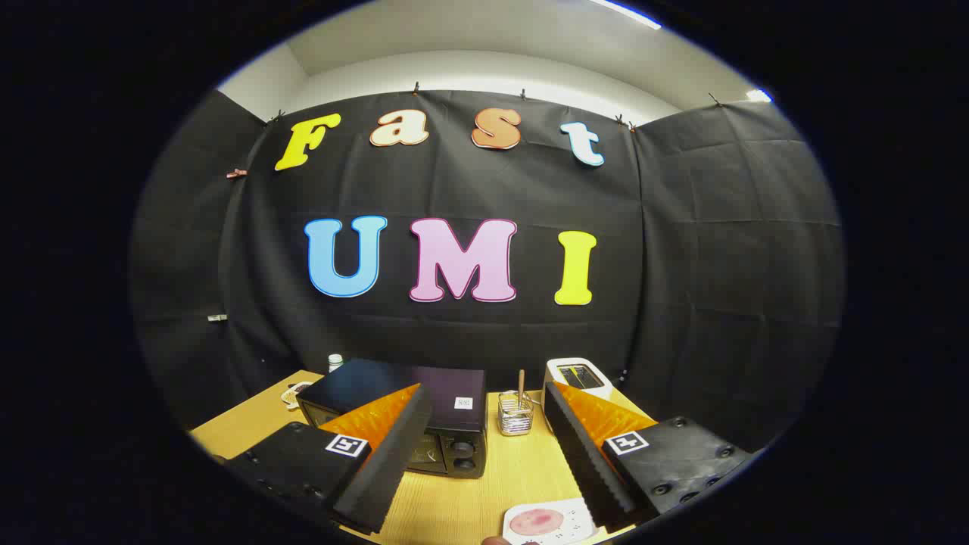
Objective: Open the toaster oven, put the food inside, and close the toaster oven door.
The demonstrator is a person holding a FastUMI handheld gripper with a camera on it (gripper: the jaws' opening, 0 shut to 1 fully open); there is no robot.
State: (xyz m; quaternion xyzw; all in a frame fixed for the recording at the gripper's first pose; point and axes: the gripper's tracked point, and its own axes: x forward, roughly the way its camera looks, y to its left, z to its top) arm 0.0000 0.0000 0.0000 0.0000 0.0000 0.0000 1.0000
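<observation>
A black toaster oven [424, 412] stands on the wooden table [454, 499], beyond and partly behind my left finger; its door looks closed and its knobs face me. The food, a flat pinkish round piece [536, 521], lies on a white plate [579, 522] close below me, just inside my right finger. My gripper [484, 393] is open, held above the table with nothing between its fingers.
A small wire basket with a stick in it [516, 412] stands between the oven and a white appliance [577, 376] at the back right. A small bottle [335, 362] and a flat item [294, 393] sit behind the oven on the left.
</observation>
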